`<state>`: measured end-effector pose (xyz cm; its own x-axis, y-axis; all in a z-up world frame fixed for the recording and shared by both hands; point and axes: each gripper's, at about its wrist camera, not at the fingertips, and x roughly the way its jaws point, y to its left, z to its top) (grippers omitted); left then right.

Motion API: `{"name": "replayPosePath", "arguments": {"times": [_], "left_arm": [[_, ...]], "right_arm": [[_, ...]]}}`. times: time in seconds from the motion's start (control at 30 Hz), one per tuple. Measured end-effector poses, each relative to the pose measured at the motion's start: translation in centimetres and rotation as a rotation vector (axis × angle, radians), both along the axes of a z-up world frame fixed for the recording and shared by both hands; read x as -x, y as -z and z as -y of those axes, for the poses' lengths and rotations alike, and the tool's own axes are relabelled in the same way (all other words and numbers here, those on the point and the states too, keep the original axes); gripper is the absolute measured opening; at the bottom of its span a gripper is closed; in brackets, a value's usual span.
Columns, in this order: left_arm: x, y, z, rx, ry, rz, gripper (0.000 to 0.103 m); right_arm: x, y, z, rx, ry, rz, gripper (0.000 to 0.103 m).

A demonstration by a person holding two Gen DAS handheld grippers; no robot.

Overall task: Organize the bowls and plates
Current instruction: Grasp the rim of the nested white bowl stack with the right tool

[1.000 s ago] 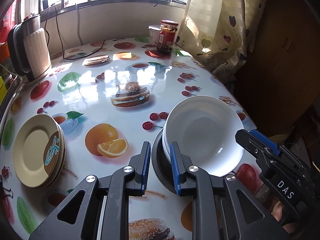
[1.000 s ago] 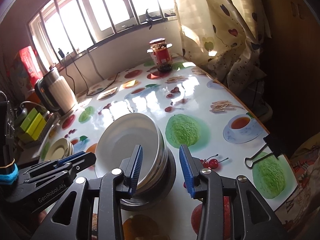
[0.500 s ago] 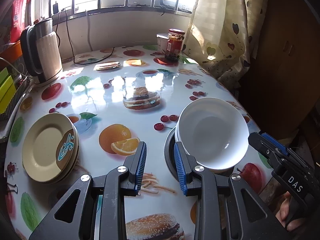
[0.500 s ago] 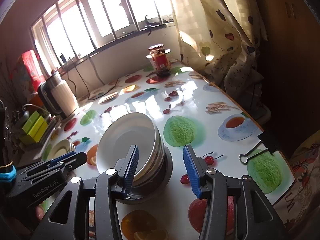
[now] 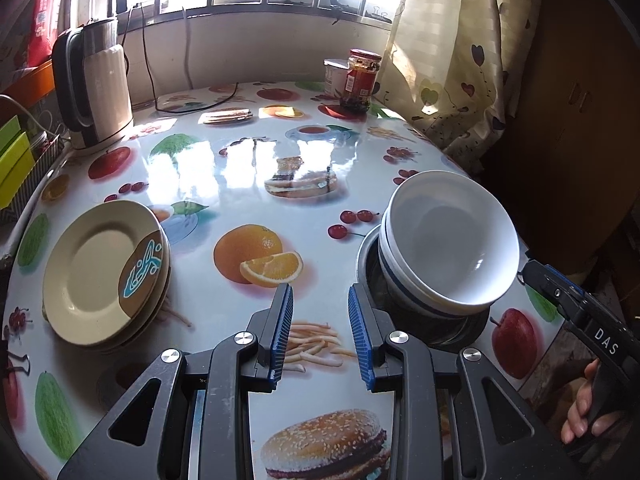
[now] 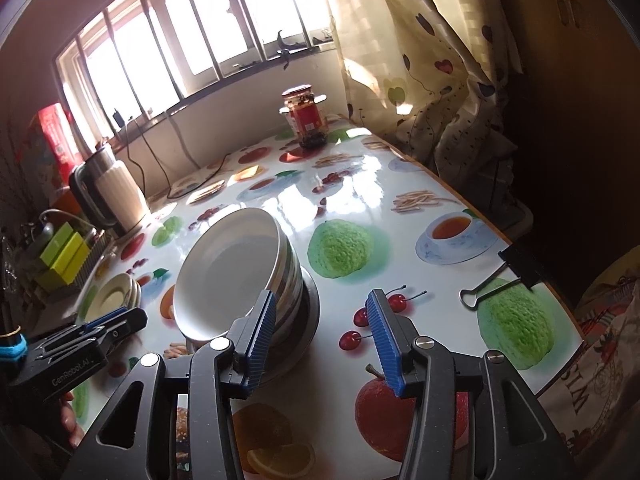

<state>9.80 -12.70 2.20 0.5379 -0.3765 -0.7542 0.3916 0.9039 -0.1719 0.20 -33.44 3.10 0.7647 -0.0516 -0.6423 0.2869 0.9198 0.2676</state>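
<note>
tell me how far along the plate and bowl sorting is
Looks mostly done: plates are stacked at the table's left, white bowls nested, tilted, in a metal bowl. Left tool and right tool hold nothing. Possibly left: straightening the bowls.

White bowls [image 5: 448,240] sit nested and tilted in a metal bowl [image 5: 436,326] near the table's edge; cream plates [image 5: 96,272] lie stacked well apart

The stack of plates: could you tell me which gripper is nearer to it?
Left. The left gripper hovers open between the stack of plates and the bowls. The right gripper sits beyond the bowls, on their far side from the plates.
</note>
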Motion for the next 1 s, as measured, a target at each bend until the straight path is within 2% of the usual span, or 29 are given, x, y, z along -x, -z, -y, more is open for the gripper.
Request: {"name": "replayPosePath", "arguments": {"times": [0.1,0.2,0.4,0.77,1.0], "left_arm": [[-0.5,0.7,-0.4,0.048,0.004,-0.043,0.03],[-0.9,1.3,-0.6,0.055,-0.003,-0.061,0.03],[-1.8,2.5,-0.4,0.121,0.026,-0.126,0.03],[-2.8,3.4,0.6,0.115,0.048,-0.146,0.03],[-3.6,4.0,0.2,0.15,0.046,-0.188,0.03]], "right_arm": [[0.2,0.8,0.7,-0.016,0.014,-0.02,0.048],[0.2,1.7,1.1,-0.029,0.019,-0.038,0.048],[-0.4,3.2,1.4,-0.049,0.011,-0.068,0.048],[-1.8,4.6,1.5,-0.088,-0.034,-0.078,0.048],[-2.5,5.0,1.5,-0.097,-0.059,-0.084,0.048]]}}
